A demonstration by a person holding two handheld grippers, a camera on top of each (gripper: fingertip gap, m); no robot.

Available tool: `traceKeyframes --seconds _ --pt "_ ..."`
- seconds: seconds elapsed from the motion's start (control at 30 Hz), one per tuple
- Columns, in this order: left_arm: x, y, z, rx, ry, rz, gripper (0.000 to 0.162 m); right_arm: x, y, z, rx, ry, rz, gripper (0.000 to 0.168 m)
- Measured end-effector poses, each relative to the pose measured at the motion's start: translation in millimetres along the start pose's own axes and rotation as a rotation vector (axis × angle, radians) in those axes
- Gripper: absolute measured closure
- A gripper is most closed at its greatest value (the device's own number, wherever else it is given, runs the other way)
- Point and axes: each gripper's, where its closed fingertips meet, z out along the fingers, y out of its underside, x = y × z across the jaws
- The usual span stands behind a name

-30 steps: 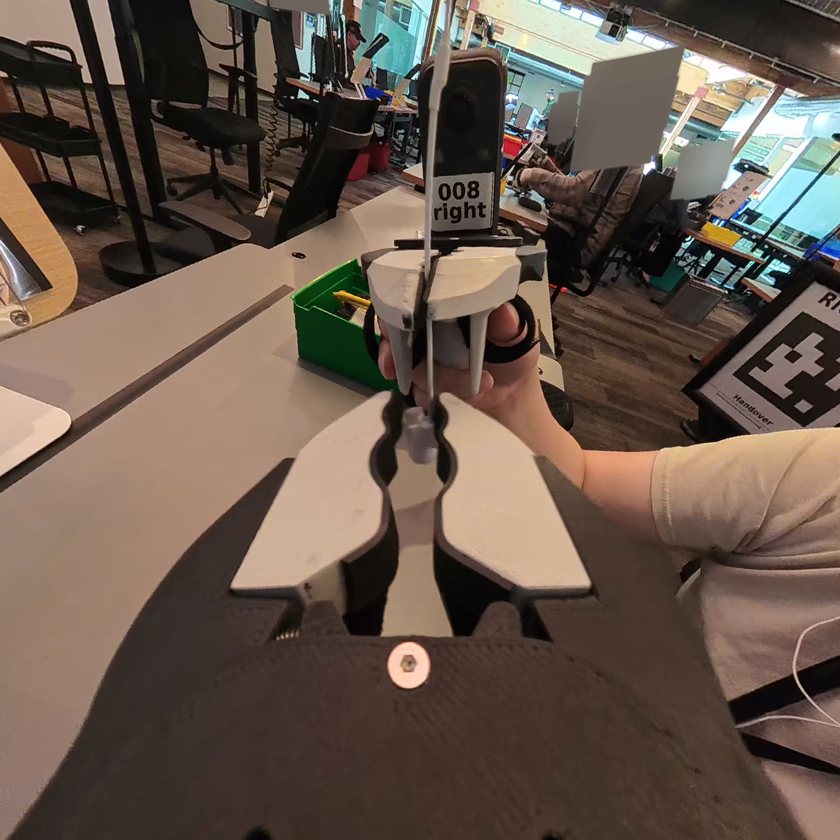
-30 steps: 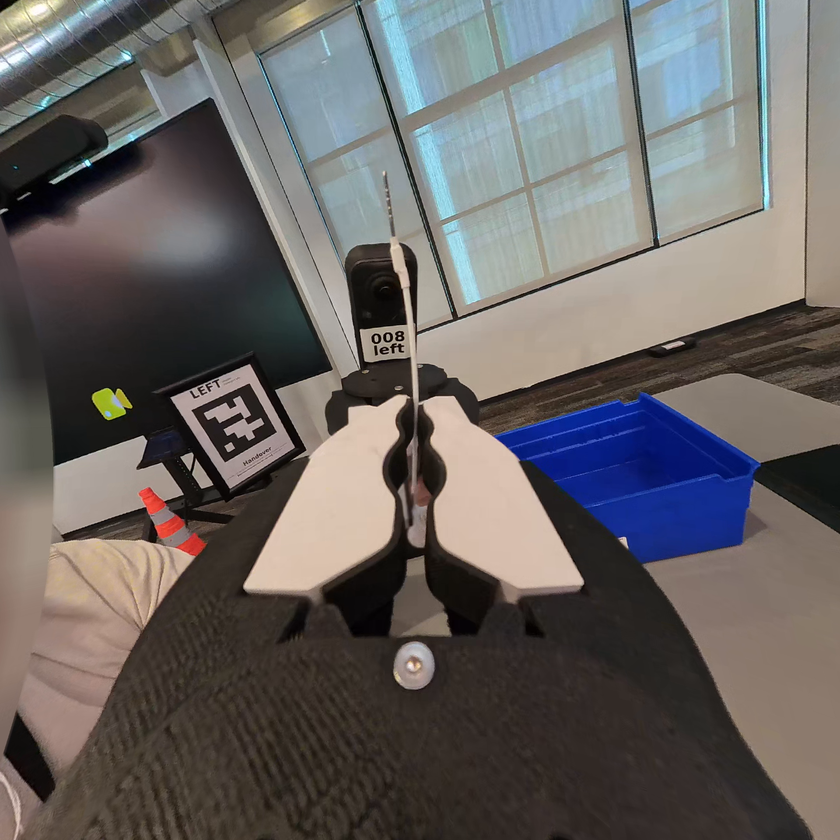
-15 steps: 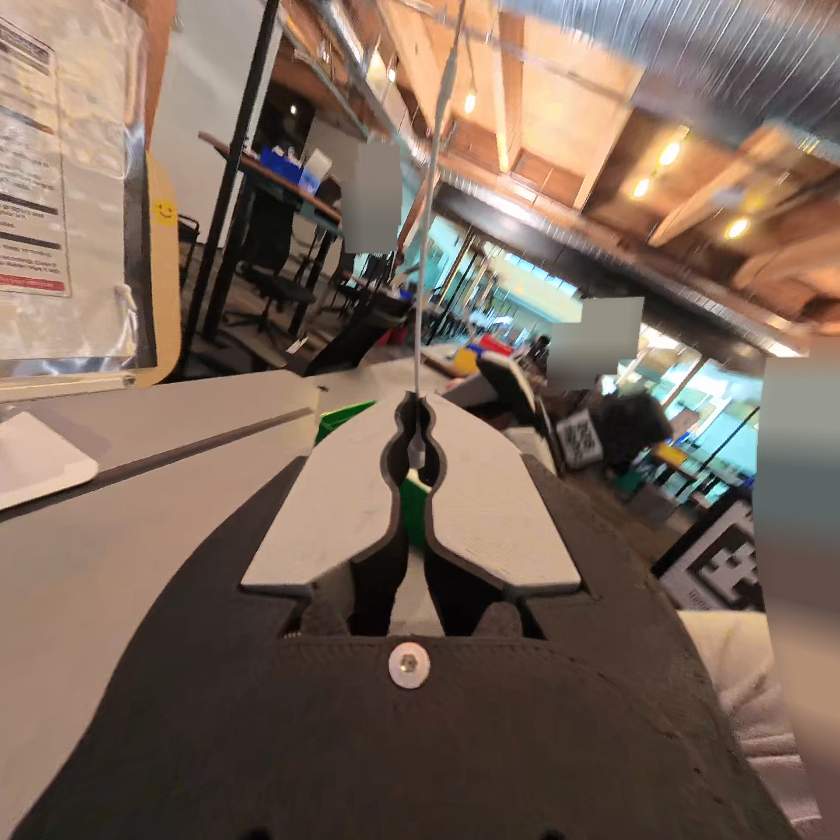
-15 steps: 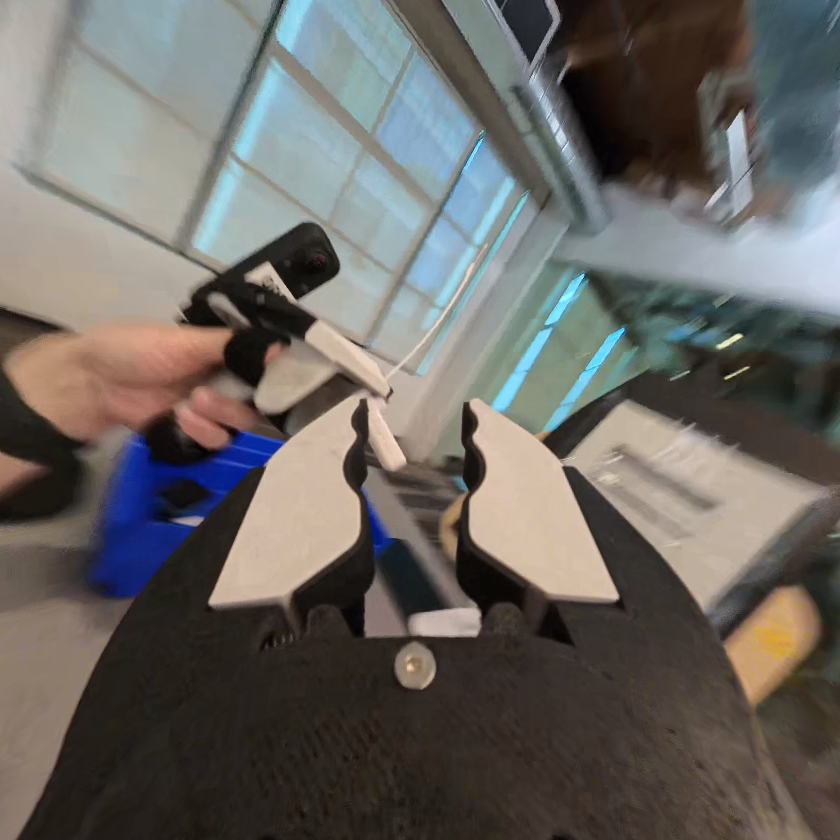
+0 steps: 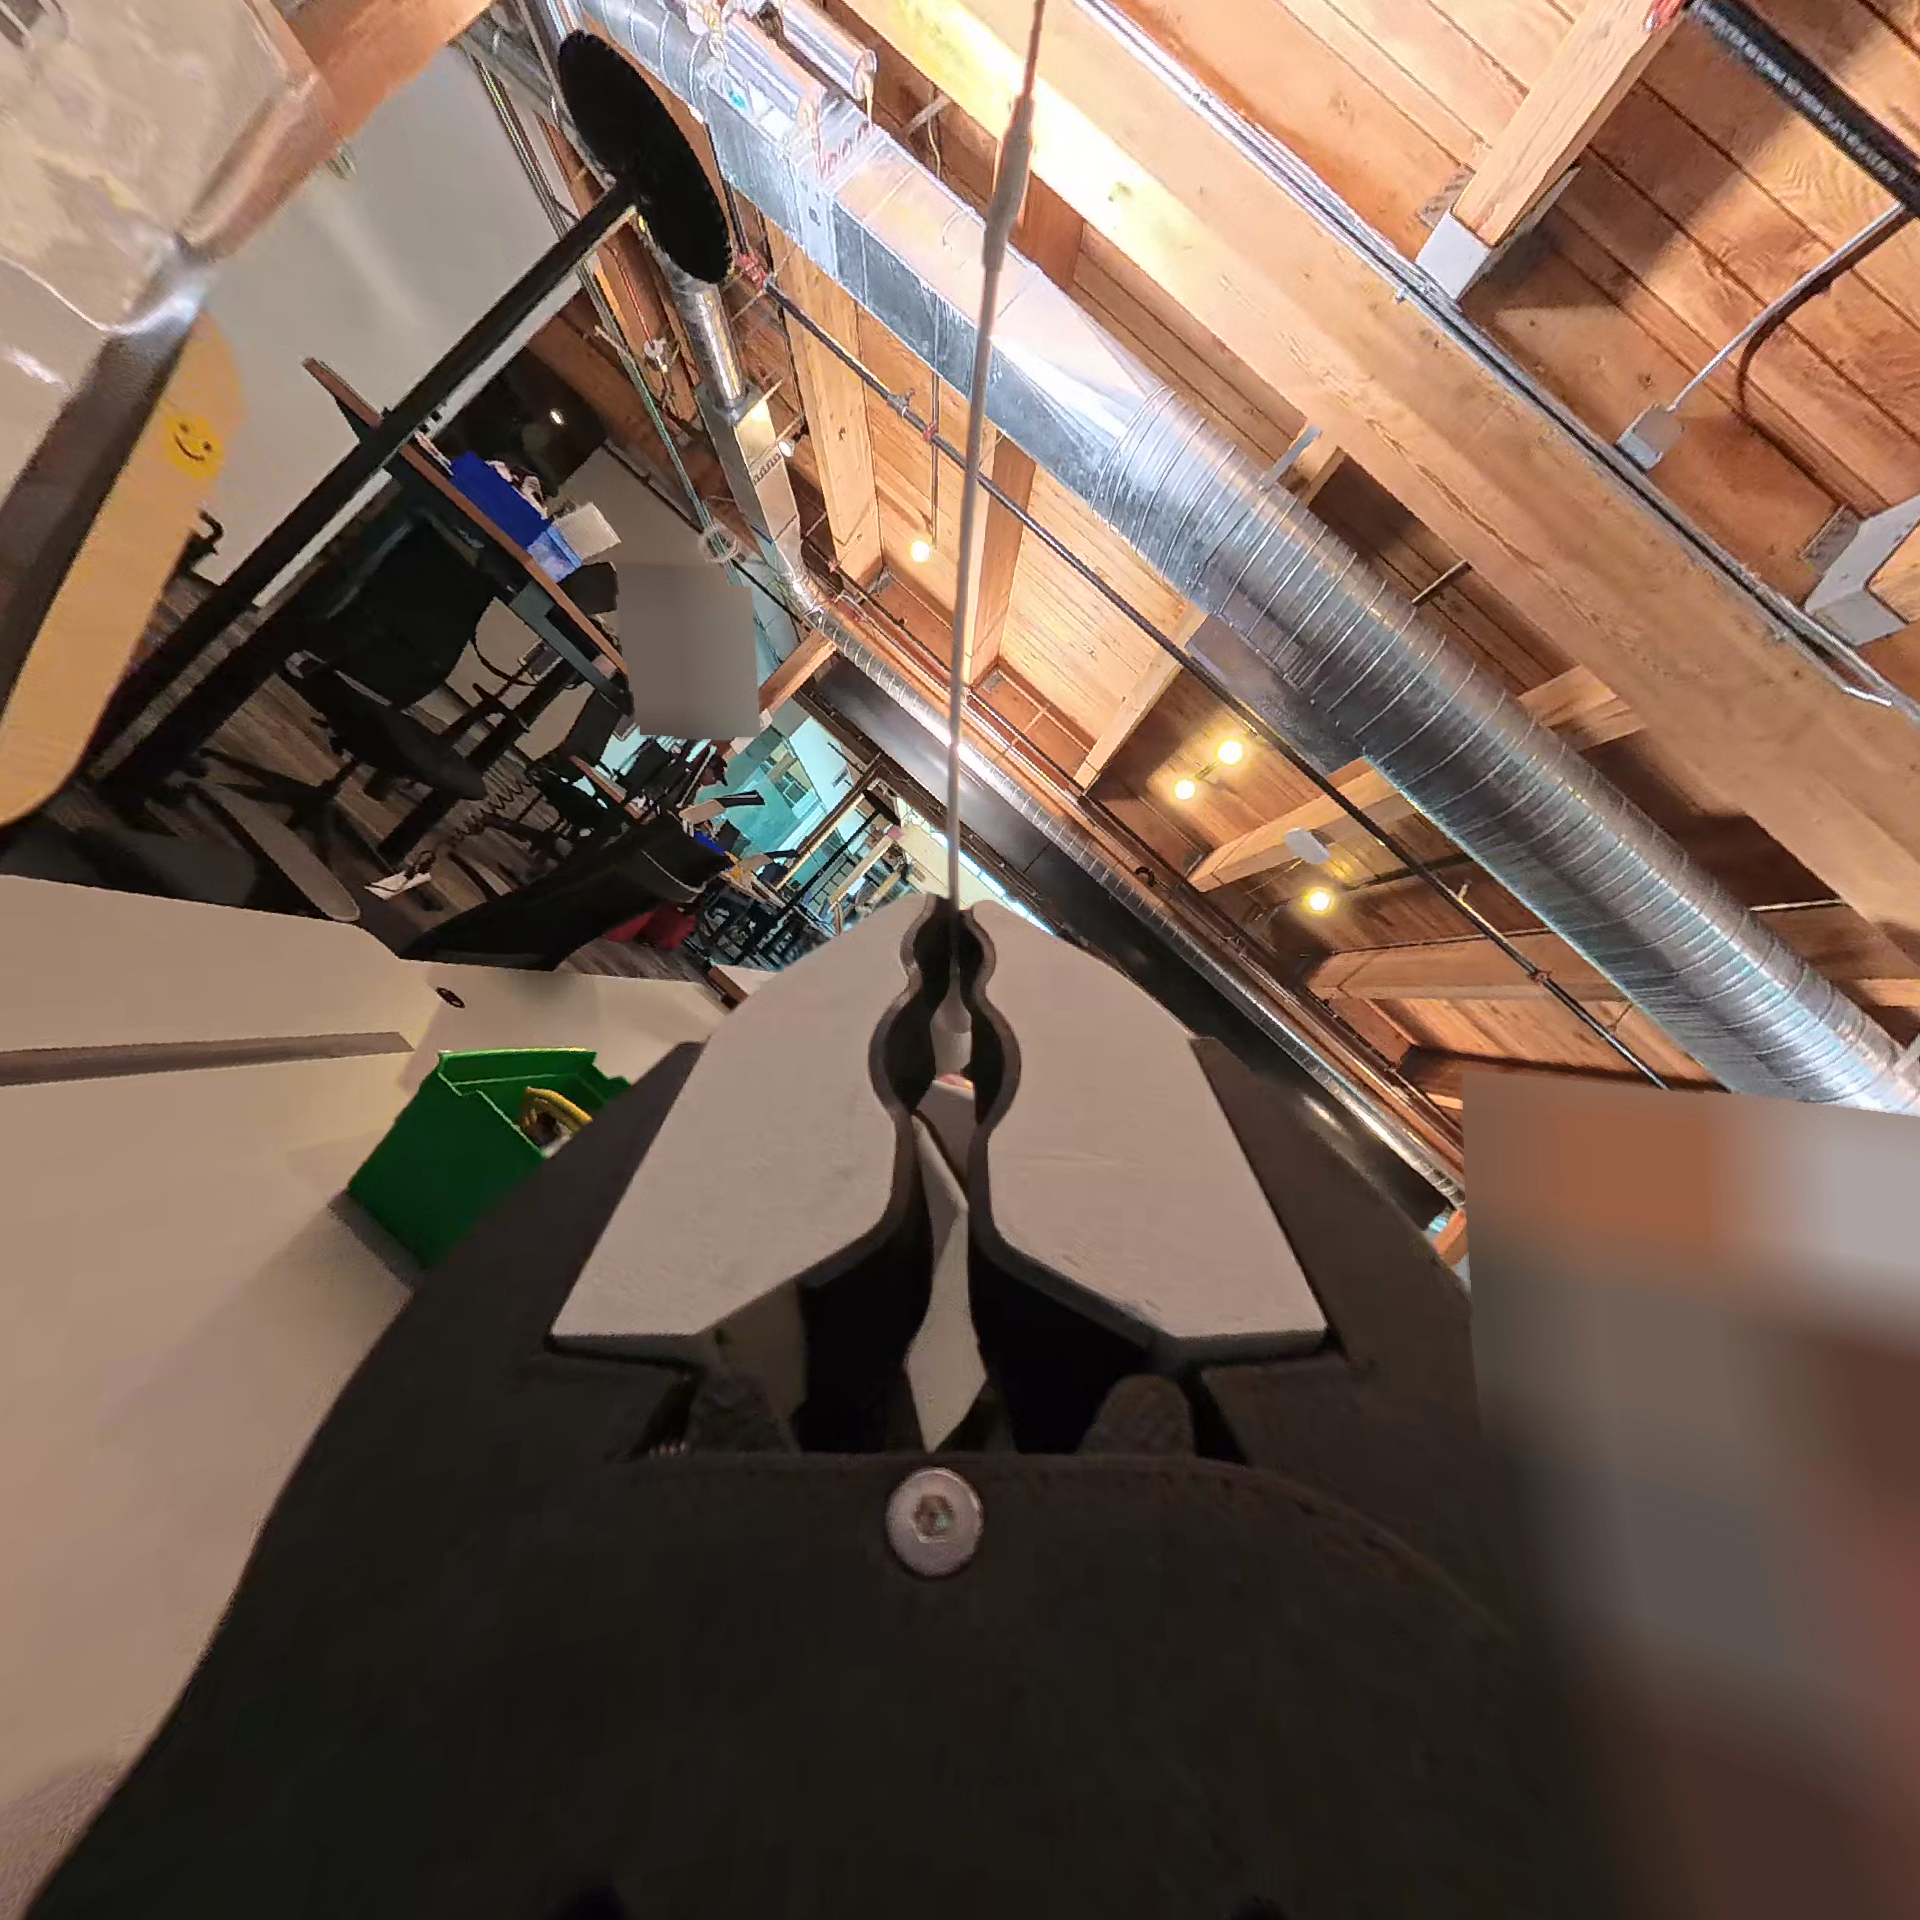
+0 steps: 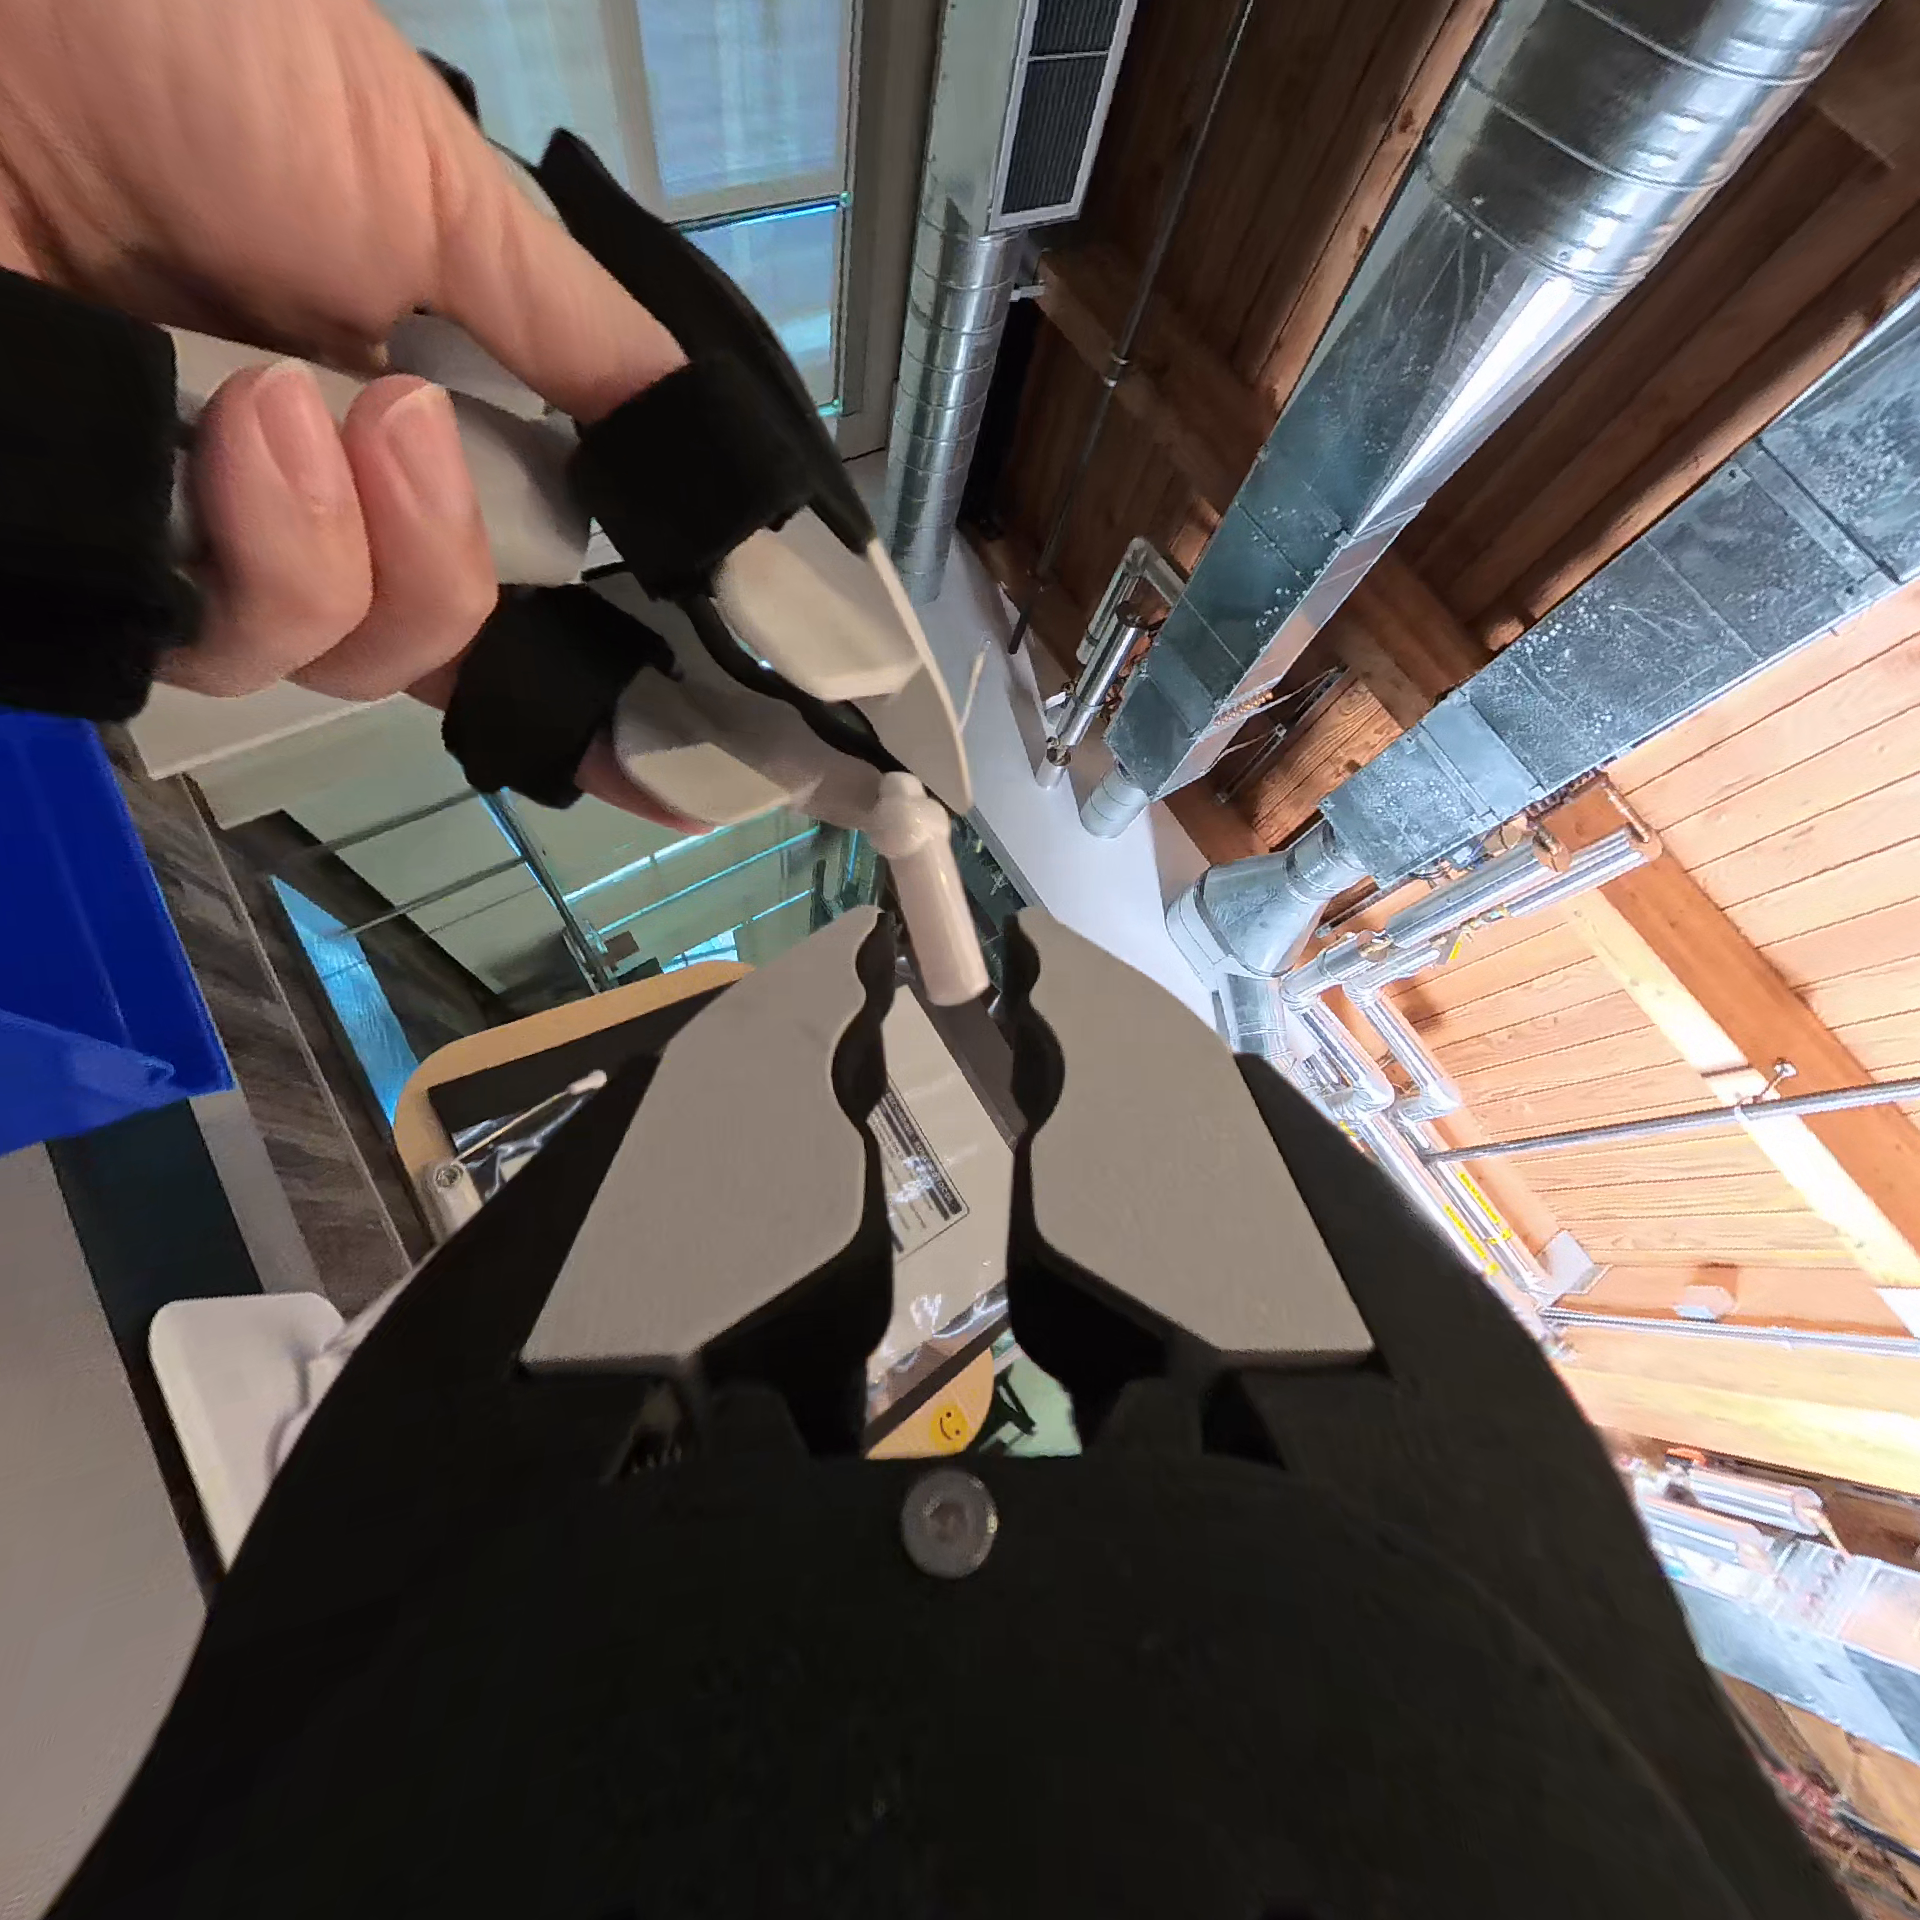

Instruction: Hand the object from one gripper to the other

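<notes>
1. The left gripper [image 5: 948, 920], tilted up toward a timber ceiling and silver ductwork [image 5: 1382, 623], has its jaws together, clamped on the white handle of a thin probe-like tool [image 5: 971, 520] whose slim shaft runs straight up out of the left wrist view.
2. In the right wrist view, the same left gripper [image 6: 914, 769] is held in a person's hand [image 6: 312, 416] at upper left, with the tool's white cylindrical handle [image 6: 940, 914] sticking out below its tips.
3. The right gripper [image 6: 945, 935] has its jaws apart; the handle's lower end sits in the gap between them, nearer the left finger, and contact with either finger cannot be judged.
4. A green bin [image 5: 468, 1132] rests on the pale bench [image 5: 156, 1195] to the left, and part of a blue bin [image 6: 73, 914] shows at the left edge of the right wrist view.
</notes>
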Motion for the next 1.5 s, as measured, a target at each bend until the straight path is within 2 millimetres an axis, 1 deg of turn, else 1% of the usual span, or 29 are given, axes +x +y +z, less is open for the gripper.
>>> traceKeyframes --seconds 0.1,0.23,0.3,0.4,0.5,0.53,0.6,0.67,0.7,0.73,0.77,0.87,0.97,1.03,1.1,1.13,1.17,1.23,1.3,1.37,1.47,1.5 --pt "-1 12 8 -0.028 -0.001 -0.016 0.162 -1 5 2 -0.040 0.006 -0.062 0.148" --pt "-9 21 14 -0.029 -0.015 -0.053 0.162 -5 9 4 -0.069 0.010 -0.115 0.149" --pt "-12 24 16 -0.035 -0.010 -0.079 0.162 -6 9 4 -0.070 0.010 -0.135 0.154" --pt "-15 24 17 -0.032 -0.004 -0.098 0.162 -8 11 4 -0.077 -0.002 -0.133 0.155" --pt "-16 23 16 -0.030 -0.005 -0.087 0.162 -8 13 5 -0.084 -0.022 -0.076 0.155" --pt "-14 22 17 -0.027 0.009 -0.086 0.160 -6 14 5 -0.080 -0.019 -0.049 0.155" --pt "-10 22 18 -0.039 0.031 -0.068 0.136 1 16 3 -0.070 -0.011 0.044 0.155" --pt "-8 25 19 -0.079 0.023 -0.010 0.128 16 23 2 -0.061 0.007 0.229 0.156" --pt "-8 23 19 -0.080 0.012 0.034 0.123 24 27 1 -0.054 0.015 0.362 0.155" --pt "-8 21 18 -0.074 -0.003 0.087 0.119 33 32 0 -0.040 0.020 0.523 0.156" --pt "-8 19 18 -0.072 -0.020 0.149 0.119 43 37 -2 -0.014 0.022 0.707 0.155" --pt "-15 17 15 -0.093 -0.109 0.318 0.120 66 61 -7 0.087 0.009 1.314 0.156" --pt "-25 15 13 -0.117 -0.216 0.439 0.120 72 92 -11 0.205 -0.047 1.890 0.156" --pt "-30 14 11 -0.120 -0.273 0.505 0.120 71 115 -14 0.323 -0.040 2.234 0.156" --pt "-33 13 10 -0.120 -0.308 0.547 0.121 62 138 -16 0.412 -0.021 2.539 0.157" --pt "-34 14 11 -0.126 -0.317 0.560 0.121 56 147 -16 0.449 -0.008 2.656 0.157" --pt "-35 16 12 -0.137 -0.324 0.573 0.121 50 154 -17 0.480 0.011 2.737 0.157" --pt "-38 23 15 -0.166 -0.336 0.603 0.120 42 159 -15 0.505 0.028 2.802 0.157" --pt "-42 31 19 -0.198 -0.353 0.636 0.118 37 153 -12 0.499 -0.003 2.792 0.156" --pt "-44 42 24 -0.240 -0.343 0.628 0.116 38 143 -9 0.516 -0.042 2.773 0.156" --pt "-45 59 32 -0.284 -0.283 0.538 0.116 37 130 -5 0.518 -0.108 2.745 0.156" --pt "-44 63 33 -0.292 -0.257 0.504 0.119 35 125 -4 0.508 -0.132 2.728 0.157"
